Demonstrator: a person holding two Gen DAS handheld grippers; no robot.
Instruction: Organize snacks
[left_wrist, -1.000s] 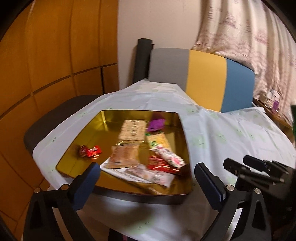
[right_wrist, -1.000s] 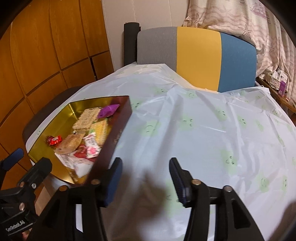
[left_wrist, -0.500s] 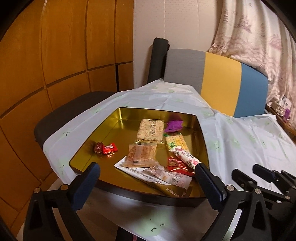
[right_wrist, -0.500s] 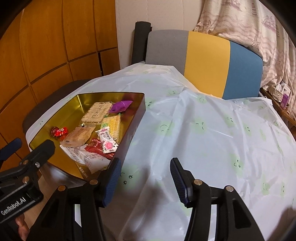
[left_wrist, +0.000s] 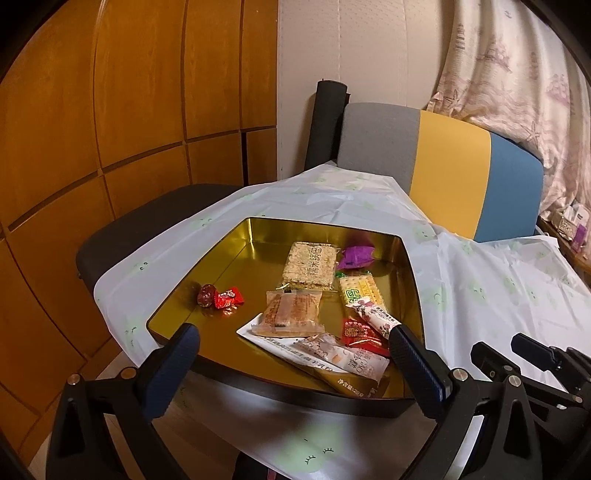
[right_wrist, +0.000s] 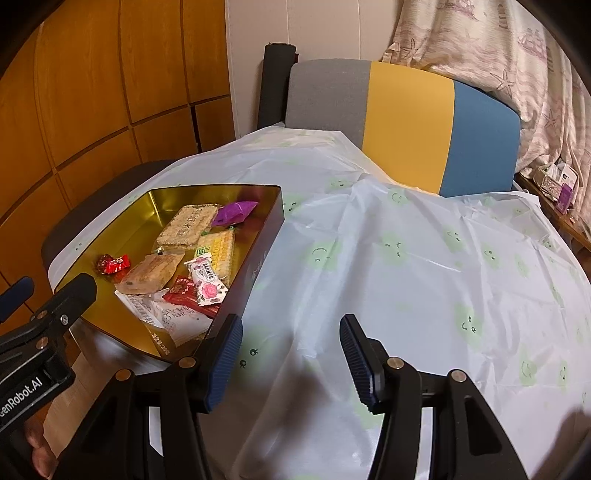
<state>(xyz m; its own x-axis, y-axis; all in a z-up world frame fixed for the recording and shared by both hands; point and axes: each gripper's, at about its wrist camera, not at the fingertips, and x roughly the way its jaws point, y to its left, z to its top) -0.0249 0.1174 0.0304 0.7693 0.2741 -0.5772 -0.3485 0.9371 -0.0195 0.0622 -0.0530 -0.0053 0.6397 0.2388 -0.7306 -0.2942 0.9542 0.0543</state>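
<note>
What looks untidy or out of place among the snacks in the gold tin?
The packets in the gold tin lie in a loose heap at its near right corner, overlapping at mixed angles. A red candy sits apart on the left. Nothing is spilled.

A shallow tin with a gold inside and dark outer wall sits open on the bench, holding the snacks. At its 12 o'clock lies a flat rice-cracker pack, with a purple wrapped sweet just beside it at 1 o'clock. A yellow-green cracker pack lies below that. At 9 o'clock sit two small red candies, touching. A tan biscuit pack lies mid-tin. At 5 o'clock a floral pink-and-white stick, a red packet and pale sachets overlap.
</note>
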